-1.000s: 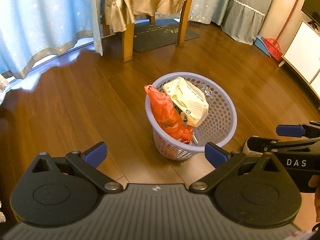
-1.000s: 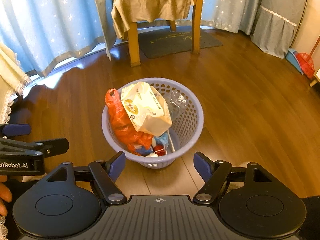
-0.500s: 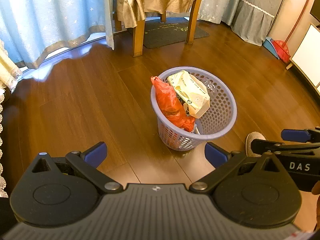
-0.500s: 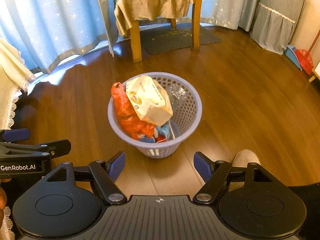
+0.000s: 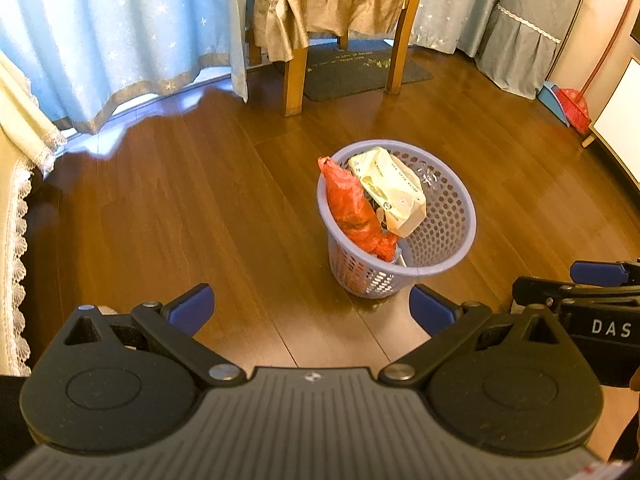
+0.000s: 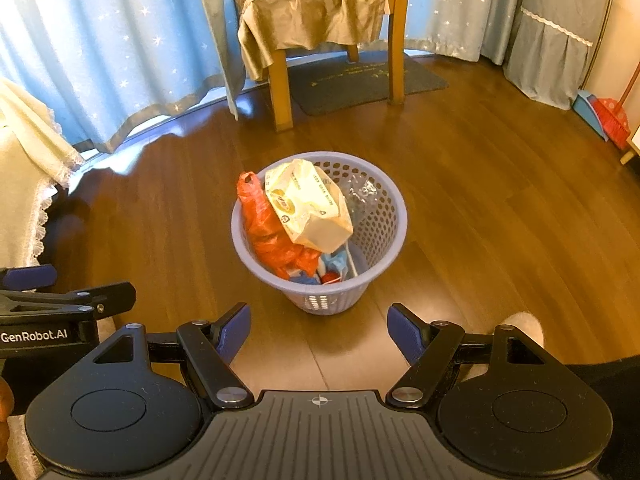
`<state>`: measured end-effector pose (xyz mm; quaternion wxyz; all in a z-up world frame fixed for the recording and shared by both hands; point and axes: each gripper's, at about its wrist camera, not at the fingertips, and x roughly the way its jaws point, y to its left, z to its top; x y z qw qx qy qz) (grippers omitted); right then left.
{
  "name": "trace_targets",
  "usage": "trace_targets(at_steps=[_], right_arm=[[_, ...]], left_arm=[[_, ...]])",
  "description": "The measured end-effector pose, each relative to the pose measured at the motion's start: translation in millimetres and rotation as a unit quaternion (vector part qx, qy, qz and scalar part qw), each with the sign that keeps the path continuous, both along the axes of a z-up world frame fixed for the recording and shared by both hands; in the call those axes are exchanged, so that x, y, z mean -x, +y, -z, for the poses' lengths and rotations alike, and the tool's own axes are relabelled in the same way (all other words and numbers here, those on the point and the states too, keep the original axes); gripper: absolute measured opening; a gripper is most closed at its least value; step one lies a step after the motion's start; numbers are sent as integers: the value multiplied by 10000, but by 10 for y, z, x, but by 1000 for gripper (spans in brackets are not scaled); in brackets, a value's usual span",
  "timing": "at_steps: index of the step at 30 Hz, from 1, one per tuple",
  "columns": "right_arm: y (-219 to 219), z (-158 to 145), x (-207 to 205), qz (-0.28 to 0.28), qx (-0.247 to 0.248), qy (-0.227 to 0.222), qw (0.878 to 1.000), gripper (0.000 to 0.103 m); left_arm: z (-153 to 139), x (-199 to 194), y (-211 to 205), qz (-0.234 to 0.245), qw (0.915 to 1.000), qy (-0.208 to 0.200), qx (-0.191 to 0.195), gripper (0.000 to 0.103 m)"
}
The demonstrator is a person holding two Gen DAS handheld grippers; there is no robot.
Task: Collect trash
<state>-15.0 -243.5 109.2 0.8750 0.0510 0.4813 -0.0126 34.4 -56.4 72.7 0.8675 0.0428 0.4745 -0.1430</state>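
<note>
Right wrist: cream packet point(image 6: 308, 208) tilts in basket point(image 6: 384, 240).

You get warm, bright, sharp views. Daylight through the curtains point(image 5: 120, 40) glares on the floor point(image 5: 160, 184). Edges bend strongly.

I'm looking at a brown wood floor point(image 6: 500, 208). A lilac basket point(image 6: 380, 216) stands mid-floor; beyond it a chair point(image 6: 280, 92) straddles a dark mat point(image 6: 360, 80). Near the right edge, a red broom point(image 6: 614, 118) rests.
</note>
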Motion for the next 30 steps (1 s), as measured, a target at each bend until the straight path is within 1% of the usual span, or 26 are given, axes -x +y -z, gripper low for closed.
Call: trace_targets(at_steps=[4,14,30], right_arm=[[18,-57,47,-61,-21,42,10000,72],[67,-201,120,-161,3,-51,9999,72],[67,-160,124,-155,66,10,9999,72]], left_arm=[[-43,70,25,-4,10000,48,-35,102],[-144,173,60,-52,10000,26,-28,102],[-137,167,57,-65,9999,86,20,102]])
